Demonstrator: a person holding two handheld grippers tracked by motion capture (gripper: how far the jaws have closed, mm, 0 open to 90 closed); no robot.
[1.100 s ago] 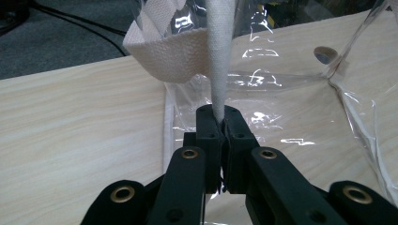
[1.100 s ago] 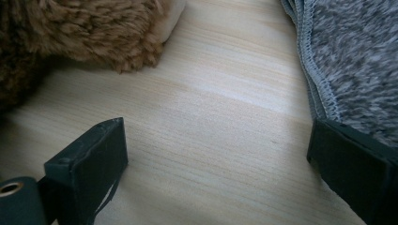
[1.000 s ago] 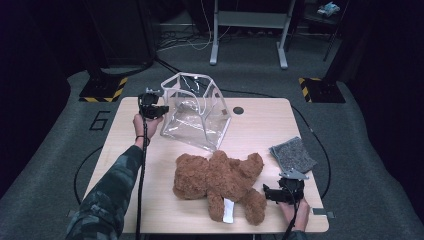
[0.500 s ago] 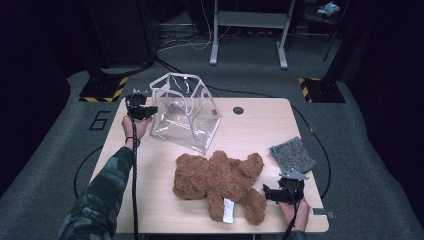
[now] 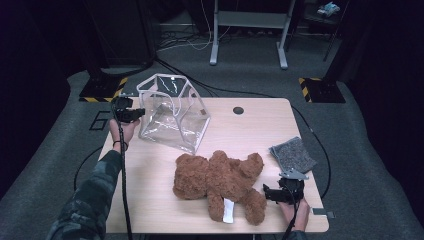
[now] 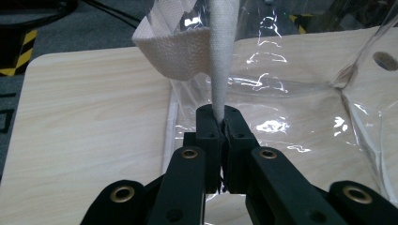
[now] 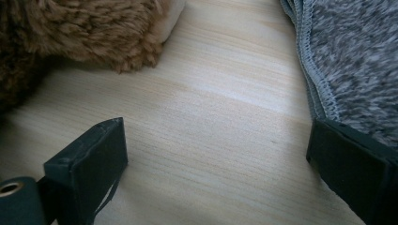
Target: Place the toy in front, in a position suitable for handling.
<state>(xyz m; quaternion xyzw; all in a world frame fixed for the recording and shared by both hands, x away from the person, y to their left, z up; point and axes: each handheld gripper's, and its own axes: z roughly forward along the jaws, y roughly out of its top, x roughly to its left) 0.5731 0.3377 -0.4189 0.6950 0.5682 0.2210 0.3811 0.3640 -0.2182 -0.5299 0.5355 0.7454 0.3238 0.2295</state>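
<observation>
From the high view, the clear plastic bag (image 5: 174, 118) stands on the wooden table (image 5: 150, 170) just behind and left of the brown teddy bear (image 5: 220, 181), its mouth propped open, and the left gripper (image 5: 131, 114) has it by its left edge, probably to keep the opening wide and steady for the bear. On the bear's right, the right gripper (image 5: 270, 192) rests low by a hind leg, with a grey cloth (image 5: 292, 155) behind it. In the left gripper view, the left gripper (image 6: 223, 123) has its jaws pressed together, pinching the white strap (image 6: 220, 70) of the bag (image 6: 300, 122); gripping the webbing rather than the slick film likely gives a firmer hold. In the right gripper view, the right gripper (image 7: 216, 150) has its jaws spread wide over bare table (image 7: 211, 93), between the bear (image 7: 70, 33) and the cloth (image 7: 356, 61), holding nothing, apparently poised to take the bear.
</observation>
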